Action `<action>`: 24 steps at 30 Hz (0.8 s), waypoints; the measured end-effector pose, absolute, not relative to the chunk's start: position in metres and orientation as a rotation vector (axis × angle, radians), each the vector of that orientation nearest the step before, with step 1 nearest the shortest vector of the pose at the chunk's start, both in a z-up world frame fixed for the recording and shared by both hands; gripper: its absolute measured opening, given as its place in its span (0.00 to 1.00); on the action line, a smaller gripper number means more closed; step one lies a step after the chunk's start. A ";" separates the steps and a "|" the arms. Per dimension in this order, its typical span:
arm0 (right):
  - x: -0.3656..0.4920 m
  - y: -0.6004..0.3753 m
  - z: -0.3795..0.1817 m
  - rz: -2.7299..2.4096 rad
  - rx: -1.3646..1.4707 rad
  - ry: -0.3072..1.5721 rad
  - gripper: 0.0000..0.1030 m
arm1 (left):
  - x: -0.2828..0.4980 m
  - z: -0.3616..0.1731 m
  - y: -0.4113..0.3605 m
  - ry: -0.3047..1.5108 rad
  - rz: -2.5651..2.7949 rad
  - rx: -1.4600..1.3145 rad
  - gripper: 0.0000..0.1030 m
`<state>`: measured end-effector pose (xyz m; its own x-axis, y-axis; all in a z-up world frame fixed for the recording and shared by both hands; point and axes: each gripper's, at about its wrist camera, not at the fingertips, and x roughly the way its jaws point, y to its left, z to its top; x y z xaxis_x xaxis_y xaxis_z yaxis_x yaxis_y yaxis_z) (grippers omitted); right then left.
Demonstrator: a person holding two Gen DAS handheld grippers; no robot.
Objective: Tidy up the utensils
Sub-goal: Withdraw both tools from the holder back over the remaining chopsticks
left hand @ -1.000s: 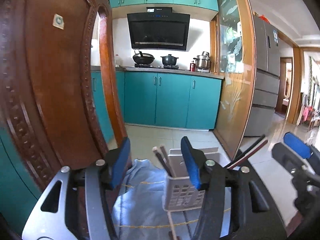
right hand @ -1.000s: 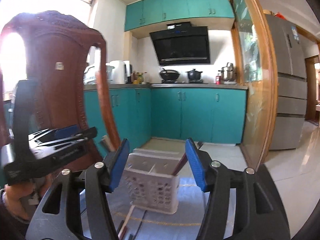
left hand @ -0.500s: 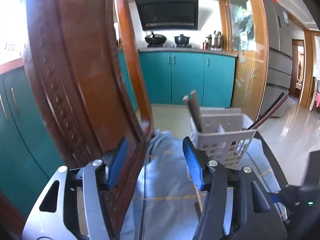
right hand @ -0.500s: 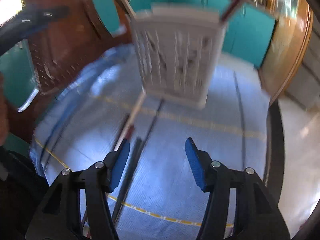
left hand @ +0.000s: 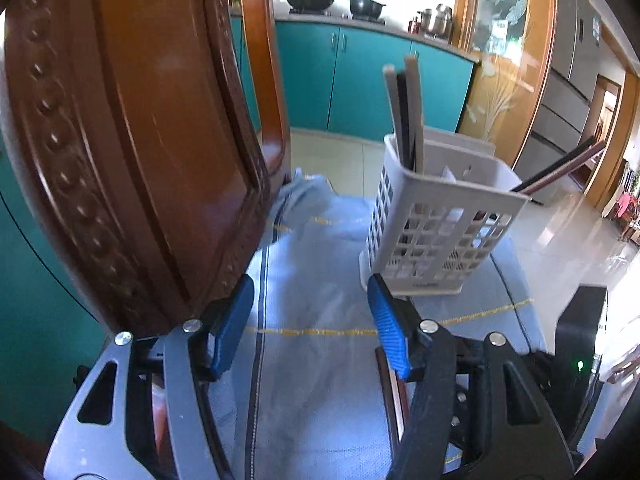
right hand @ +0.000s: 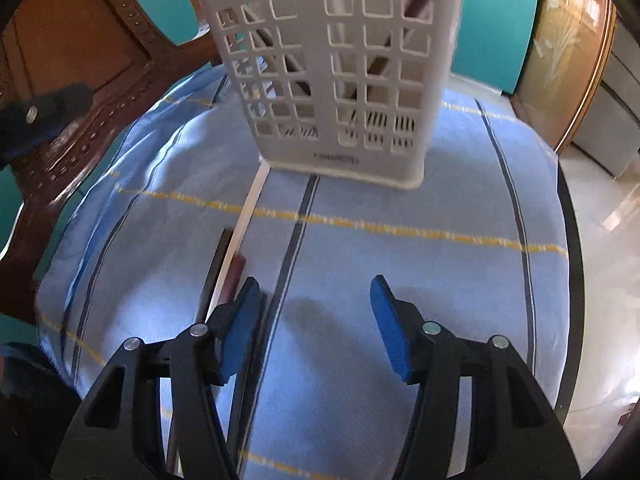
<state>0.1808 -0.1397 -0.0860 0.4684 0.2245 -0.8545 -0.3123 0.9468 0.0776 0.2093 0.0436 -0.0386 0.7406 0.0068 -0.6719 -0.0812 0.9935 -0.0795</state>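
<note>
Two grippers open | blue striped cloth (right hand: pixel 400 264) | teal kitchen cabinets (left hand: pixel 360 80)

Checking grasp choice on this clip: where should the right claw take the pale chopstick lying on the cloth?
Probably from above, at the bare mid-length of the pale chopstick, clear of the white holder that its far end touches. It lies flat on the blue cloth, dark sticks alongside nearer the right claw, so straddle it across its width.
</note>
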 end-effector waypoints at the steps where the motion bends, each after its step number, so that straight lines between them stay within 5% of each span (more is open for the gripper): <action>1: 0.184 -0.138 -0.088 0.321 -0.093 1.033 0.52 | 0.210 -0.040 0.043 0.743 0.044 -0.110 0.58; 6: 0.200 -0.130 -0.096 0.307 -0.072 1.054 0.41 | 0.212 -0.046 0.042 0.768 0.039 -0.104 0.59; 10: 0.201 -0.121 -0.097 0.291 -0.144 1.044 0.04 | 0.213 -0.050 0.042 0.784 0.045 -0.092 0.59; 24: 0.196 -0.157 -0.096 0.185 -0.186 1.058 0.01 | 0.219 -0.064 0.038 0.822 0.046 -0.073 0.61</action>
